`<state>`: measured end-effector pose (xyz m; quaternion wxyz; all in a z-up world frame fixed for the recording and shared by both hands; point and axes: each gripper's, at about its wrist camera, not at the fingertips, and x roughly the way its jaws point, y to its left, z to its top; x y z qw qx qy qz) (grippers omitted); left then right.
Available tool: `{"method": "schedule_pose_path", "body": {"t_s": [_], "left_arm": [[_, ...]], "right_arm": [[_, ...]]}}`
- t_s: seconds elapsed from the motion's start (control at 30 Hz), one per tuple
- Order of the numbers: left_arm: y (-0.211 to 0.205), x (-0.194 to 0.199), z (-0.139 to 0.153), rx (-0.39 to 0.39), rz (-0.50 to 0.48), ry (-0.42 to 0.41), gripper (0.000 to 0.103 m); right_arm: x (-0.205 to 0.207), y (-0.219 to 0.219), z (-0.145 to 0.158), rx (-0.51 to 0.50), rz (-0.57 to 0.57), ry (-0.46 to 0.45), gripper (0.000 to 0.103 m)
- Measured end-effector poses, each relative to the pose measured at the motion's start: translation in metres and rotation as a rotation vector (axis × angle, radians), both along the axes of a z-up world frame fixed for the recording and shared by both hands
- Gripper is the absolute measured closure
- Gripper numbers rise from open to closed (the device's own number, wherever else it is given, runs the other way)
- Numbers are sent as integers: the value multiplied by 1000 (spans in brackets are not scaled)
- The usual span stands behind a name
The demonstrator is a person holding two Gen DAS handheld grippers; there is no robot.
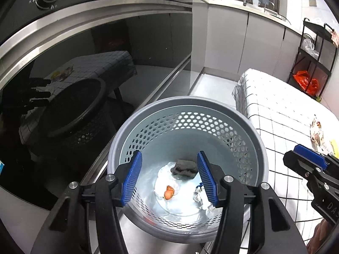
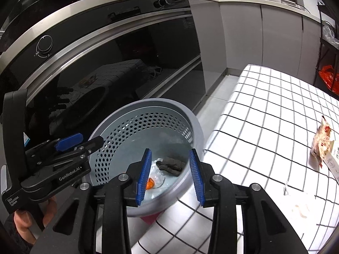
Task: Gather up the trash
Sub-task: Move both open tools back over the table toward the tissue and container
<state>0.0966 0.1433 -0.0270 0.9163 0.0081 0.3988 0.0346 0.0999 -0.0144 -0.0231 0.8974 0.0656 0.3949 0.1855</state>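
Note:
A grey perforated trash bin (image 1: 243, 124) (image 2: 186, 114) stands on the floor beside the table. Inside lie a dark crumpled rag (image 1: 184, 167) (image 2: 171, 165), clear plastic film (image 1: 184, 203), an orange scrap (image 1: 168, 192) (image 2: 150, 183) and crumpled foil (image 1: 201, 196). My left gripper (image 1: 169, 180) is open and empty, held over the bin mouth; it also shows in the right wrist view (image 2: 82, 142). My right gripper (image 2: 170, 177) is open and empty above the bin's near rim; it shows at the right edge of the left wrist view (image 1: 305, 160). A snack wrapper (image 2: 322, 146) (image 1: 317, 133) lies on the table.
The table with a white checked cloth (image 2: 275, 114) (image 1: 281, 110) is to the right. A black glass oven front (image 2: 127, 63) (image 1: 74, 84) stands left of the bin. A small white box (image 2: 335, 158) lies by the wrapper. A black shelf rack with an orange bag (image 1: 307, 82) stands at the far right.

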Motion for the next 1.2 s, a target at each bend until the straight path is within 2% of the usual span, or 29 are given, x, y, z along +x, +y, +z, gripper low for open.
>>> {"method": "schedule_pose_path", "body": {"t_s": [0.17, 0.3, 0.4, 0.6, 0.8, 1.0, 1.2], "left_arm": [[-11, -10, 6, -1, -18, -23, 45], [-24, -20, 10, -13, -44, -42, 36], [-35, -29, 13, -24, -67, -55, 35], [-64, -51, 17, -52, -114, -82, 28], [-107, -61, 19, -35, -181, -97, 26], [-158, -66, 13, -29, -263, -64, 25], [-208, -59, 11, -50, -282, -59, 24]], "right_arm": [[-19, -24, 3, 9, -44, -10, 57], [-41, -47, 4, 7, -89, -27, 48], [-60, -71, 4, -5, -133, -38, 44], [-92, -136, 7, -26, -250, -49, 37], [-113, -208, 7, -71, -381, -39, 36], [-116, -272, 3, -72, -485, -23, 31], [-105, -312, -9, -31, -537, 5, 27]]}}
